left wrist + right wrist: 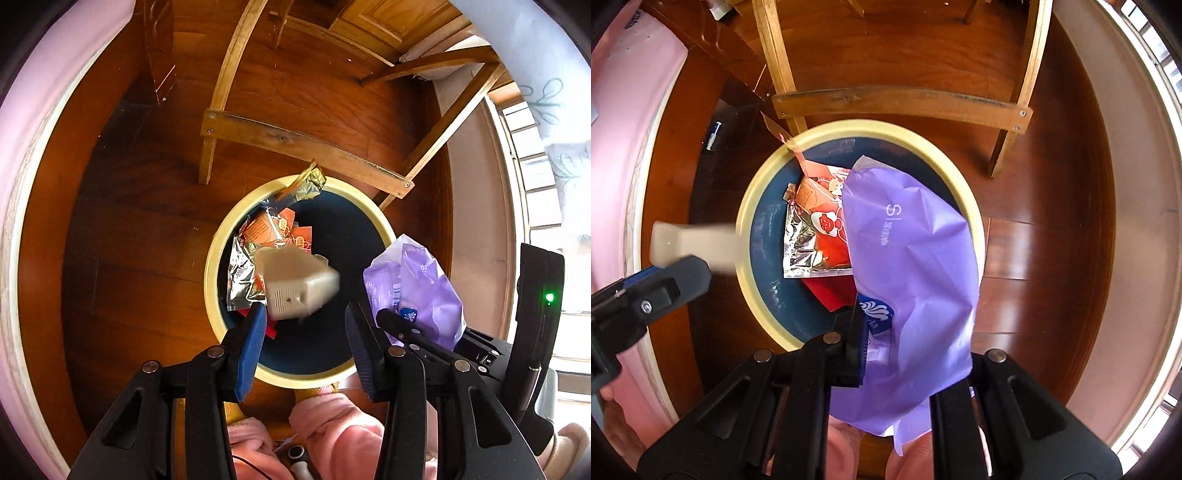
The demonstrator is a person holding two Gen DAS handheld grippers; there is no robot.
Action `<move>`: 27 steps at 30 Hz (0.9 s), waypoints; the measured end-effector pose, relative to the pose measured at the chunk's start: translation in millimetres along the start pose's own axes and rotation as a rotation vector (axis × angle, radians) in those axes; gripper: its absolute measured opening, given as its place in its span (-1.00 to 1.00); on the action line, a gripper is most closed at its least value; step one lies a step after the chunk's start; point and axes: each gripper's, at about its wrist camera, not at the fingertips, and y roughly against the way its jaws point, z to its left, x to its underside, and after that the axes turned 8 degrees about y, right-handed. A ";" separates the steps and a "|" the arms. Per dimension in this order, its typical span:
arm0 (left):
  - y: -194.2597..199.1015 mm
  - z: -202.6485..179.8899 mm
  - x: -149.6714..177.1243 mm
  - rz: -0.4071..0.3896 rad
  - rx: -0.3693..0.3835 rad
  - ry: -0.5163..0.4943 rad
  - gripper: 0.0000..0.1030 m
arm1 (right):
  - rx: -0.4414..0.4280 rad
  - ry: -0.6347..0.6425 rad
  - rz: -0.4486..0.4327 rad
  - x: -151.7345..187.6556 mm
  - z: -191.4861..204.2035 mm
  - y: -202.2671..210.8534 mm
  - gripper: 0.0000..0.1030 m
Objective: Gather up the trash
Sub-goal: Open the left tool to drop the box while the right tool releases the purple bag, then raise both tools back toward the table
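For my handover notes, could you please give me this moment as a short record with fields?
Bin: round, cream rim, dark inside, on wood floor
In bin: foil and red wrappers
Left gripper: jaws open, over the bin
White box: blurred, free between the open jaws, above the bin
Right gripper: shut on purple bag, held above the bin
Behind bin: wooden chair

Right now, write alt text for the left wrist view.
A blurred white box is in mid-air just past the open blue-padded fingers of the left gripper, above a round bin holding foil and orange wrappers. At right, the right gripper holds a purple plastic package.
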 end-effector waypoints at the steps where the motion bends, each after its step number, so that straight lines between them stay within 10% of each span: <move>1: -1.2 -0.1 0.9 -0.001 0.001 -0.004 -0.13 | -0.002 0.001 0.004 1.0 1.0 -0.9 -0.85; 6: 12.1 7.2 3.6 -0.007 -0.001 -0.010 0.69 | -0.006 0.014 0.014 -14.8 -3.6 -17.3 -0.83; 11: 35.1 16.1 2.8 -0.058 -0.004 0.021 0.70 | -0.029 0.030 0.022 -24.7 3.5 -23.8 -0.78; 15: 56.4 24.5 5.5 -0.090 -0.016 0.045 0.70 | -0.068 0.022 0.008 -31.2 8.7 -21.8 -0.10; 27: 140.6 22.0 15.6 -0.138 -0.043 0.036 0.70 | -0.058 0.019 -0.023 -38.2 32.6 37.3 -0.06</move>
